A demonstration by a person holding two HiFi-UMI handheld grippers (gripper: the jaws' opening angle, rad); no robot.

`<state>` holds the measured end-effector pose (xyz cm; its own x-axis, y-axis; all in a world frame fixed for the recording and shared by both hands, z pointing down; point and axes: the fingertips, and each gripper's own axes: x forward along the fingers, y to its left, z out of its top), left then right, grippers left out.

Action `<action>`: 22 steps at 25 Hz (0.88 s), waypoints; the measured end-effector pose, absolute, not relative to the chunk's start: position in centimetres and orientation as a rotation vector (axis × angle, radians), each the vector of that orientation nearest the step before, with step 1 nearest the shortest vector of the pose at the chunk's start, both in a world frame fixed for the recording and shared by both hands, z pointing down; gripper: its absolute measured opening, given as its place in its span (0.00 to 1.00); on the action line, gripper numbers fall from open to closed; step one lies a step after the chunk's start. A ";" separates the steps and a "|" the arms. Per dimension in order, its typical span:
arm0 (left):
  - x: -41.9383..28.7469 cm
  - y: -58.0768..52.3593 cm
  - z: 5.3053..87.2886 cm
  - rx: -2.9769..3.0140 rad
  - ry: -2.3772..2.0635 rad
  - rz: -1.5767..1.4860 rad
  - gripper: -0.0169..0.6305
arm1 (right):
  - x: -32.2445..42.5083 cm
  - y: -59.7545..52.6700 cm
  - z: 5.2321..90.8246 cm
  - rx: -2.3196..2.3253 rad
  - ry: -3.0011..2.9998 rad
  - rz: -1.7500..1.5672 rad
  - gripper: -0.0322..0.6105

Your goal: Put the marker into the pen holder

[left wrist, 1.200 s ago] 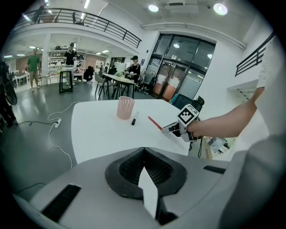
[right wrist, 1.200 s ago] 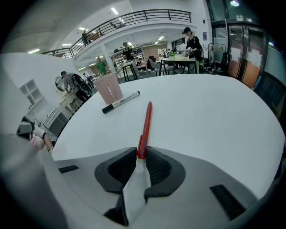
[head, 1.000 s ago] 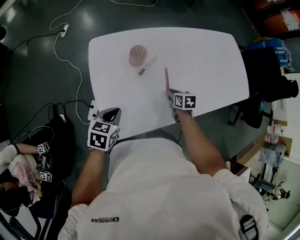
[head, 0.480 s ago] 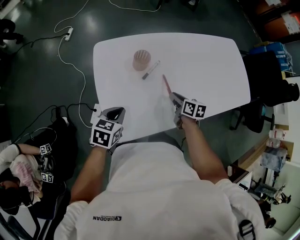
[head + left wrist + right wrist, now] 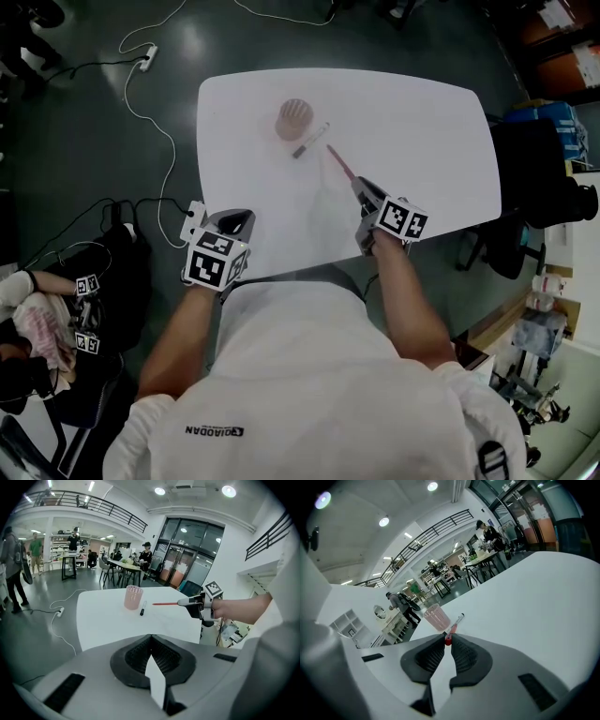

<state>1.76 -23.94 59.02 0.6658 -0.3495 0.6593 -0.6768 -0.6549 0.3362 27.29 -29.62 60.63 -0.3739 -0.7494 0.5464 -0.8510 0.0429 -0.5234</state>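
Over the white table [image 5: 422,122], the right gripper [image 5: 360,186], jaws just closing, clamps apparently a red marker [image 5: 341,163].

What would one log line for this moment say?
right gripper: jaws just closed tighter on red pen, held above table | left gripper: shut, empty | black-capped marker: lies beside pen holder

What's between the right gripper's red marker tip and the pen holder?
A second, dark-tipped marker lies on the table beside the pen holder; the rest is bare. Clearest in the head view.
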 end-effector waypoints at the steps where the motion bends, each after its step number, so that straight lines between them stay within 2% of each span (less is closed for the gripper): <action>1: 1.6 -23.9 59.0 2.306 -0.793 0.748 0.07 | 27.3 -29.9 59.9 1.686 -2.189 1.232 0.15; 11: -0.2 -24.5 58.5 2.294 -0.861 0.709 0.07 | 24.0 -34.1 53.7 1.625 -2.377 1.119 0.15; 22: -1.7 -23.2 59.0 2.254 -0.902 0.693 0.07 | 19.1 -37.3 53.3 1.547 -2.378 1.063 0.15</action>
<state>-1.72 -23.22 59.02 0.6314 -0.4200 0.6519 -0.7379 -0.5838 0.3386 19.07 -37.33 53.31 -0.4738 -0.7597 0.4454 -0.8386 0.2348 -0.4916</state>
